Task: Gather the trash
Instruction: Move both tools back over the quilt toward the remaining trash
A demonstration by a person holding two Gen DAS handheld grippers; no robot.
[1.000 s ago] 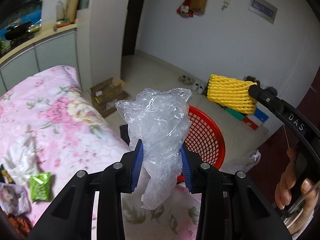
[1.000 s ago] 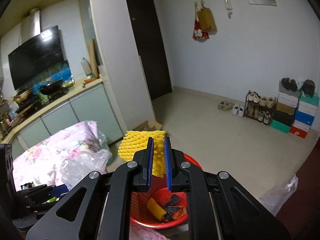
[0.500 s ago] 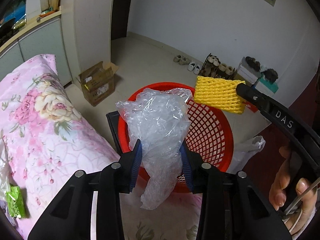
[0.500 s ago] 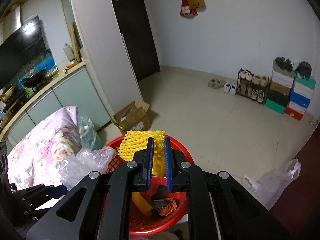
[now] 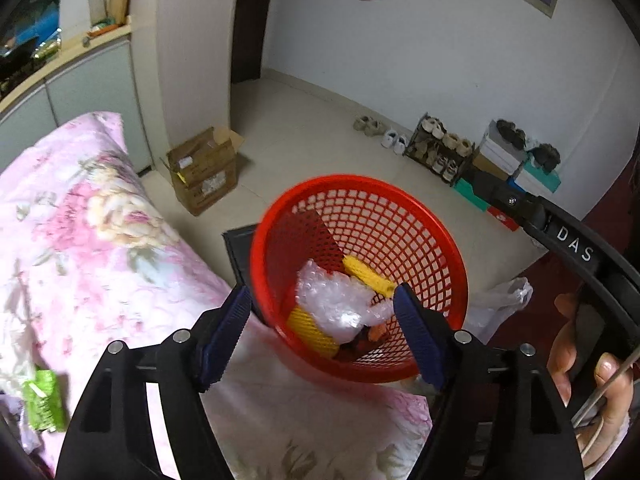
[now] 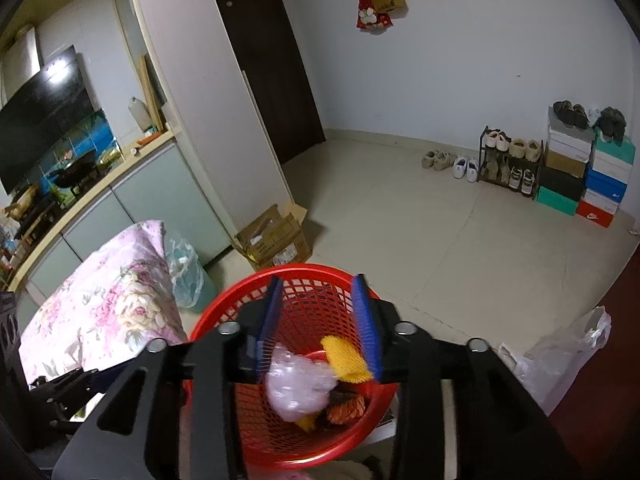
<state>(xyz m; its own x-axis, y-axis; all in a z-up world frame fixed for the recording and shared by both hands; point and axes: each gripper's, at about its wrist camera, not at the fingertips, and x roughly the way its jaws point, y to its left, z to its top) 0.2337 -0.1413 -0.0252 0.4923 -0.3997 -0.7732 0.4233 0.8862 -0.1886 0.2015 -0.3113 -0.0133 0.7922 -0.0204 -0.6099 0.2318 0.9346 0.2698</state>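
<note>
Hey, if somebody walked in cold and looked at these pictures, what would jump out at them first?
The bright red mesh basket fills the middle, beside the pink floral cloth. Inside it lie a clear bubble-wrap wad and yellow foam netting. Both the left tongs and right tongs gape open and empty above it, while shoeboxes are stacked against the far wall.

Bubble wrap in basket

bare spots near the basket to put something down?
Free: pink floral cloth between green packet and red basket; floor tiles between cardboard box and shoe rack. Crowded: basket bottom, with bubble wrap and yellow foam nets.
</note>
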